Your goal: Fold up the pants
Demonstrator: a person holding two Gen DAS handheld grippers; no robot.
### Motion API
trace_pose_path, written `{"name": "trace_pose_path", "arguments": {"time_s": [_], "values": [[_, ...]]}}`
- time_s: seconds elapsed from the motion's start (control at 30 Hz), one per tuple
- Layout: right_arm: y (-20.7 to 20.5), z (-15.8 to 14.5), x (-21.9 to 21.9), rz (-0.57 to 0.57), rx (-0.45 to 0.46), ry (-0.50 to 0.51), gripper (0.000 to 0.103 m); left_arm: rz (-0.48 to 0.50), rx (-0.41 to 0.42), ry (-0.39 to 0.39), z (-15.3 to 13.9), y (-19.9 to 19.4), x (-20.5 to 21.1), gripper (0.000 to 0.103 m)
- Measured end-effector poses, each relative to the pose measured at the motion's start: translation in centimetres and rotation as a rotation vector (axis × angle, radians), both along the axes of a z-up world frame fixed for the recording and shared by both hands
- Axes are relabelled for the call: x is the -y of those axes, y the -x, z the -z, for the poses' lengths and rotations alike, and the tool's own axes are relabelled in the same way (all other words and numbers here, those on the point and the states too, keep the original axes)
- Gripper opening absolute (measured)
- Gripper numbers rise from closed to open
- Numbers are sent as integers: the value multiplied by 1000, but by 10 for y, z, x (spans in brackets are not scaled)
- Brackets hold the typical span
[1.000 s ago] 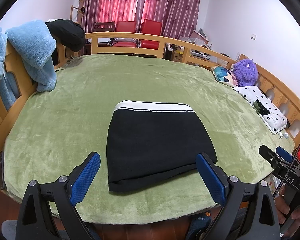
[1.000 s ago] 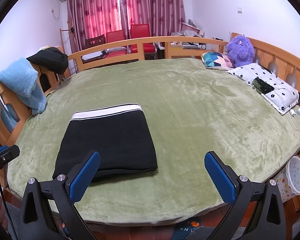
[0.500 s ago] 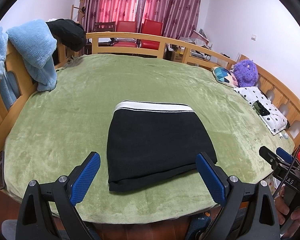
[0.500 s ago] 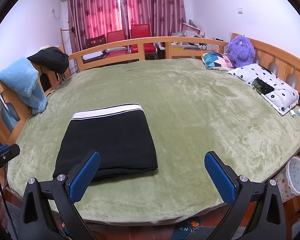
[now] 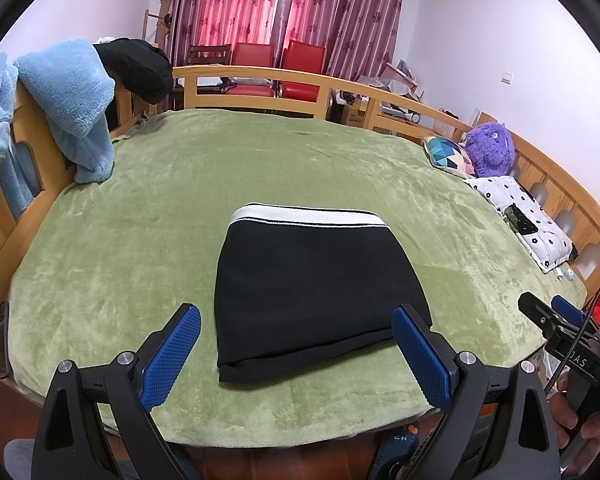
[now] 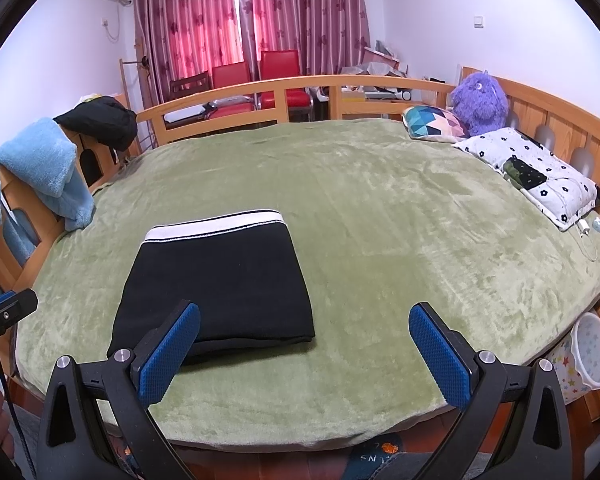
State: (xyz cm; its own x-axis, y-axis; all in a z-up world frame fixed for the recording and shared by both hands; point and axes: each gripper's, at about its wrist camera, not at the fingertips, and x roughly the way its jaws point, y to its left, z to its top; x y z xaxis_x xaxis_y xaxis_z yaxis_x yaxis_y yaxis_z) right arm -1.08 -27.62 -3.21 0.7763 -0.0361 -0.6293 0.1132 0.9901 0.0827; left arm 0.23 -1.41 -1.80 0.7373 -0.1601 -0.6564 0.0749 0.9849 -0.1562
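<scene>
Nearest, the left gripper and right gripper both hang over the bed's near edge with jaws spread wide, holding nothing. Beyond them, the folded black pants lie flat on the green blanket, white waistband at 12 o'clock. Farther, a purple plush toy sits at 2 o'clock.
</scene>
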Motion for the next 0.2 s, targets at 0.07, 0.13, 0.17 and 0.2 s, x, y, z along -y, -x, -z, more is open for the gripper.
{"name": "trace_pose_path", "arguments": {"time_s": [0.07, 0.13, 0.17, 0.2], "values": [[0, -1, 0, 0, 2, -1, 102, -1, 0, 1, 0, 0, 0, 97], [0, -2, 0, -1, 2, -5, 102, 1, 1, -1, 0, 0, 0, 97], [-1, -1, -1, -2, -1, -8, 102, -4, -2, -5, 1, 0, 0, 97], [0, -2, -1, -2, -1, -8, 102, -9, -3, -12, 0, -1, 1, 97]]}}
